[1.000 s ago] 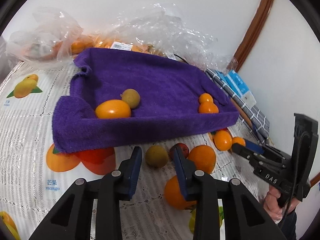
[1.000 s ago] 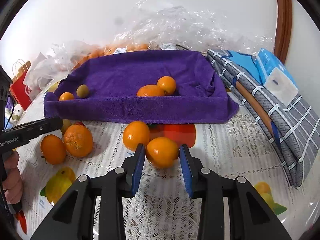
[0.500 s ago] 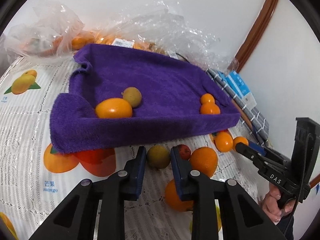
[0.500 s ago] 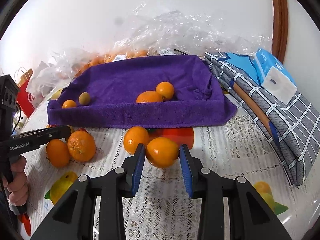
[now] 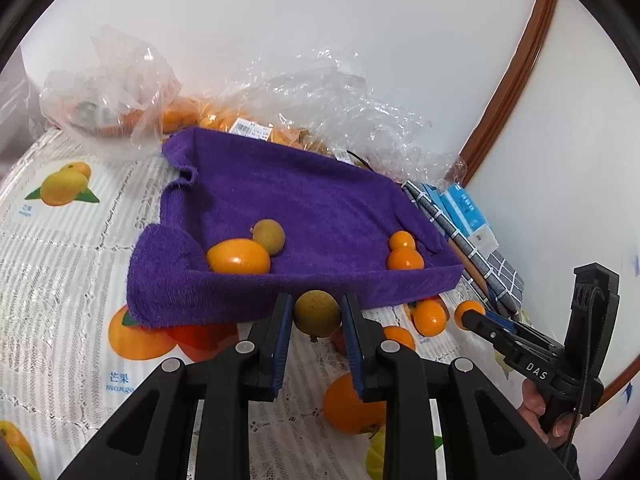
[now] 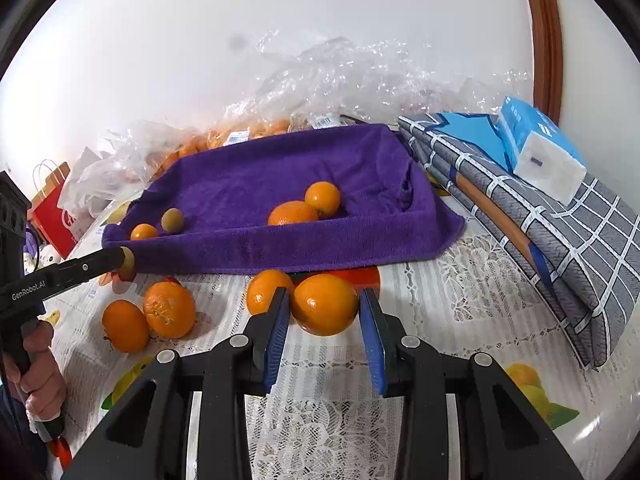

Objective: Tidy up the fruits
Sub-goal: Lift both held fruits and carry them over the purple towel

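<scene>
Fruit sits in both your grippers: your left gripper [image 5: 316, 316] squeezes a green fruit [image 5: 317, 313] just in front of the purple towel [image 5: 304, 200]. Only your right camera shows your right gripper [image 6: 323, 310] squeezing an orange [image 6: 325, 304], plus the tissue pack [image 6: 540, 150].

A plain white wall [image 6: 304, 20] fills the far side of the scene — evenly lit, with one faint grey smudge [image 6: 237, 43] on it. At the right a curved brown wooden trim [image 6: 543, 36] runs up the wall; in the left wrist view the same trim [image 5: 516, 80] slants from near right to far. The table [image 6: 452, 288] wears a white lace-patterned cloth printed with fruit pictures [image 5: 64, 188] — oranges, lemons, mangoes.
</scene>
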`<state>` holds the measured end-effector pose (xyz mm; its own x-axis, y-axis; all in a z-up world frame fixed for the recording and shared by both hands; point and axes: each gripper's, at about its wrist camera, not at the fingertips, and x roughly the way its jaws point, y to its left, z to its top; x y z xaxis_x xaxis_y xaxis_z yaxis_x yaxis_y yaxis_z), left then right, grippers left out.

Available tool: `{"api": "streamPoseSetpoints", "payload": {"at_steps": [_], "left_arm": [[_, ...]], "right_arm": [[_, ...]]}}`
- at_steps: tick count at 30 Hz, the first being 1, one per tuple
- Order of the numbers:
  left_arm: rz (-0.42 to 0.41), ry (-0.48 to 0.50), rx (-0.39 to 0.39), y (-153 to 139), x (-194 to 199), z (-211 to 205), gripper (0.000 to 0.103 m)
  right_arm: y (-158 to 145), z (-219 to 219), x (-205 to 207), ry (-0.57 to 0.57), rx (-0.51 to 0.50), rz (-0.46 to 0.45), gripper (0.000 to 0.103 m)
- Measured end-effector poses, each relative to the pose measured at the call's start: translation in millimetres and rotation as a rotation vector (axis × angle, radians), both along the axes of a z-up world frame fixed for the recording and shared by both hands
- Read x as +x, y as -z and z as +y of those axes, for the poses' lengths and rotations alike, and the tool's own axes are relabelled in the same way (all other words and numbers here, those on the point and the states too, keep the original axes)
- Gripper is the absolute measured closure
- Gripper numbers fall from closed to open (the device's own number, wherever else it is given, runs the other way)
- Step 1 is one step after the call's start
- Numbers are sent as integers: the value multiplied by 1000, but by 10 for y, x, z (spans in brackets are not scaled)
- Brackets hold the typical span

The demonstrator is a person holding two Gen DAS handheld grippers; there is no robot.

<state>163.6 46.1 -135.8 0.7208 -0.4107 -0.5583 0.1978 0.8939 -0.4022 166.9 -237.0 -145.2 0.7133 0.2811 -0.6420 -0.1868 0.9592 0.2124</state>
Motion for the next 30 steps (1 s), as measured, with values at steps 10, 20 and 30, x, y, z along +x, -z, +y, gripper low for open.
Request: {"api": "streamPoseSetpoints", "payload": {"at_steps": [10,20,30], "left_arm": [[-40,-5,-13,-90,-57,36,79],[-50,-20,-34,-111,-64,74,79],[-76,-34,-37,-173,-111,94,79]], "right_arm": [[-28,-51,-35,16,20,-23,68],[-64,-81,-69,38,27,-53,68],[-125,-93,-123,50,34,-87,68]]}}
